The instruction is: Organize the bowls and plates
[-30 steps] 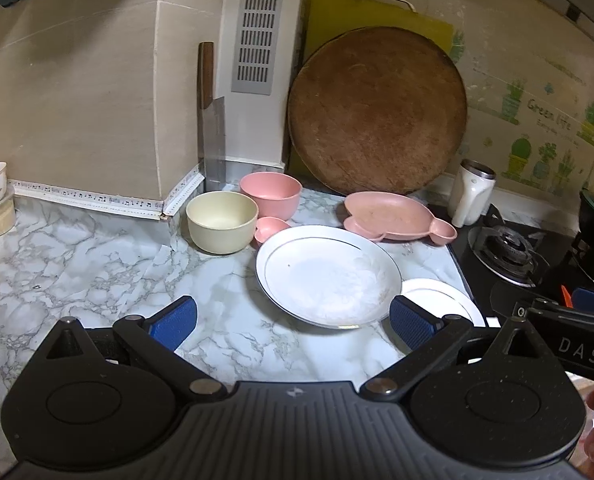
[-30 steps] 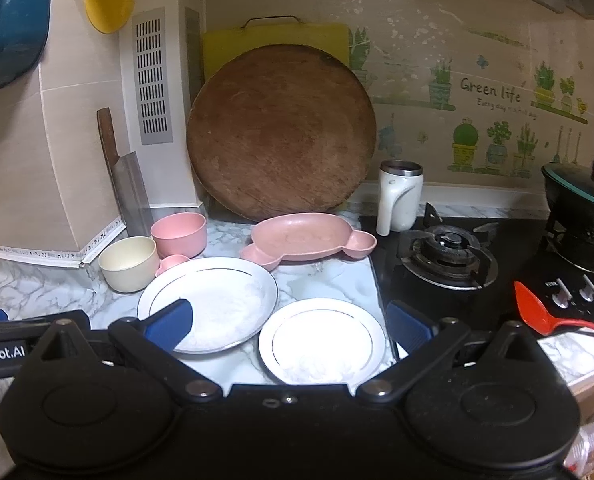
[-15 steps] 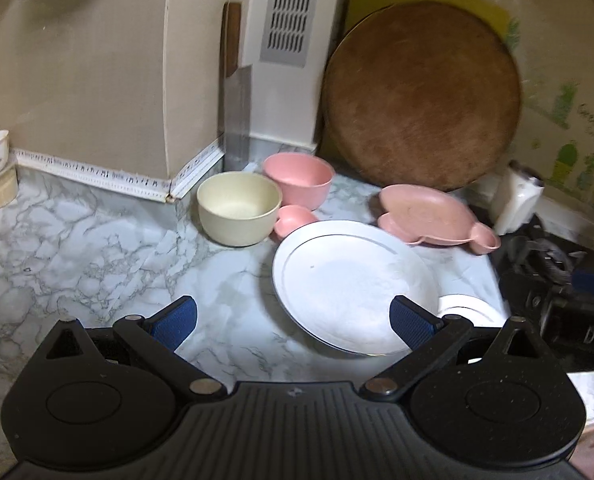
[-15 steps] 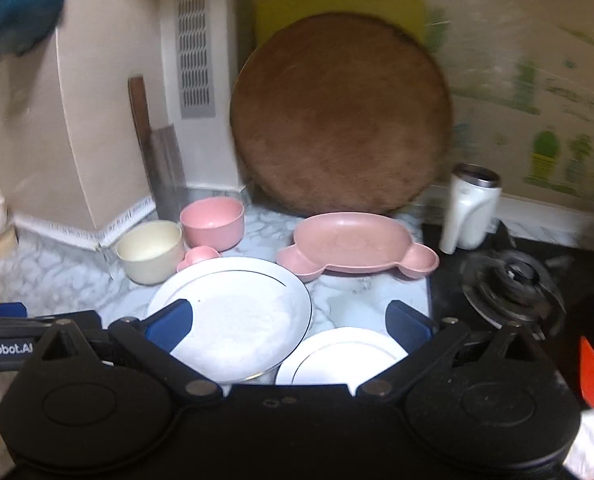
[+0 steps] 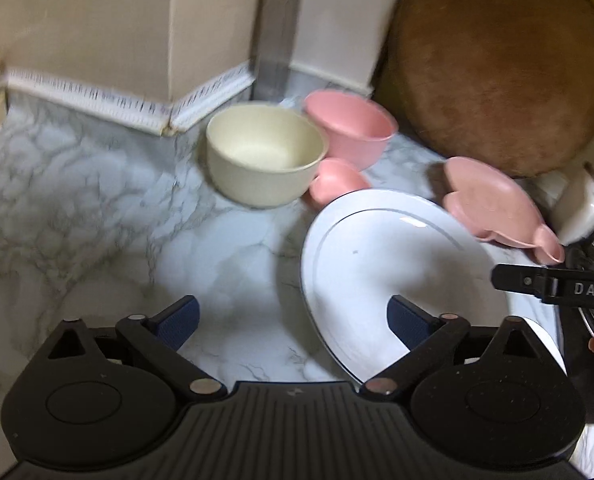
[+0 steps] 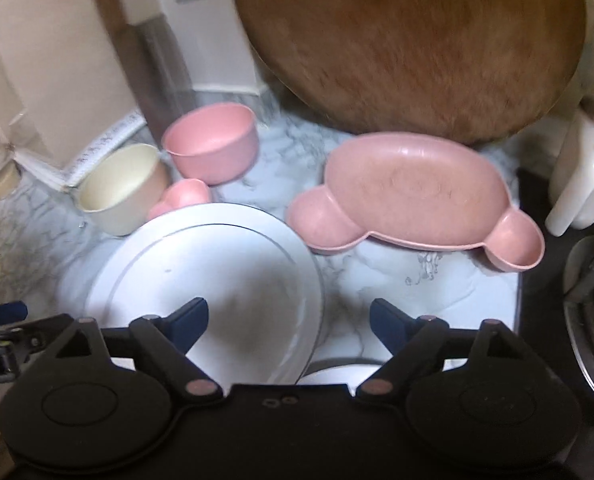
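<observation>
Item: large white plate (image 6: 201, 280), flat on the marble worktop (image 5: 77, 208), overlapping a small white plate (image 6: 337, 372) at its near edge.
Right gripper (image 6: 289, 316): fingers closing, nothing between them; straddle the rim squarely.
Left gripper (image 5: 293, 320): fingers wide, empty.

The marble-patterned bench (image 5: 97, 216) carries a cream bowl (image 5: 263, 154), a pink bowl (image 5: 351, 128), a small pink dish (image 5: 337, 184), a large white plate (image 5: 381, 268), a bear-shaped pink plate (image 6: 413, 194) and a white cup (image 6: 581, 184).
</observation>
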A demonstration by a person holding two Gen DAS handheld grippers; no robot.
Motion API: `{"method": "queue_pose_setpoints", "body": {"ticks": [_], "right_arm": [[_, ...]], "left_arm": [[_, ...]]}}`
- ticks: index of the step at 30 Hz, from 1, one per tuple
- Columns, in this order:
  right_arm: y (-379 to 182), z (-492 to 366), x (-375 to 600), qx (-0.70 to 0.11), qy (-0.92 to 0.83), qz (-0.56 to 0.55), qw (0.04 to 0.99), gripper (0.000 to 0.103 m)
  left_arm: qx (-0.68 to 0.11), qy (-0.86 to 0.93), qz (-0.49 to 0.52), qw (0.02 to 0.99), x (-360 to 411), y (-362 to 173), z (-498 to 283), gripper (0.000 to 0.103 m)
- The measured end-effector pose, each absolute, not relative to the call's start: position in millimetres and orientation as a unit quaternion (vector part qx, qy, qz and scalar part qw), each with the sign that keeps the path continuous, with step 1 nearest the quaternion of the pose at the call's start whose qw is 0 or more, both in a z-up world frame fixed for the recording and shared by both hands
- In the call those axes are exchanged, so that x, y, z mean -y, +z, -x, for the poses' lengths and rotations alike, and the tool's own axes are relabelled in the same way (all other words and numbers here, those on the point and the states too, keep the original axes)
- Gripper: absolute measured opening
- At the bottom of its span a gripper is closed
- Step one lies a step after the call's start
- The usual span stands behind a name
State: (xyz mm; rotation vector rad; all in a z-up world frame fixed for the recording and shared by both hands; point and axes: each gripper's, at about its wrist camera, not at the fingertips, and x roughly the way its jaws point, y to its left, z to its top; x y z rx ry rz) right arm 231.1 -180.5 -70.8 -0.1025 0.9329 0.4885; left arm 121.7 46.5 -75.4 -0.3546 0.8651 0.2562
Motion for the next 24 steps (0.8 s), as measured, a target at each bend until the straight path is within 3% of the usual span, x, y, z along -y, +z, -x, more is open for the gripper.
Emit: {"method": "queue_pose_setpoints", "body": {"ticks": [6,8,10,16,19,24], "right_arm": [[-85,-265,191,-0.495,0.236,0.013,0.836,0.071],[-87,-270,194,-0.507,0.238,0.003,0.828,0.067],[-90,-273,196,-0.514,0.233,-0.001,0.826,0.064],[-95,-280,198,-0.528,0.228,-0.016,0.818,0.040],[-95,-280,201,-0.529,0.235,-0.024,0.815,0.024],[-94,-276,201,-0.520,0.241,-0.023,0.819,0.013]], "left_arm": [[-0.442,0.139,0.208,0.862,-65,-92,-143,0.090],[-0.444,0.127,0.222,0.859,-67,-93,-147,0.078],[-0.448,0.123,0.230,0.855,-67,-94,-151,0.076],[-0.460,0.116,0.252,0.843,-66,-101,-164,0.056],[-0.463,0.108,0.268,0.838,-68,-104,-165,0.037],[-0.461,0.102,0.281,0.836,-69,-105,-166,0.024]]}}
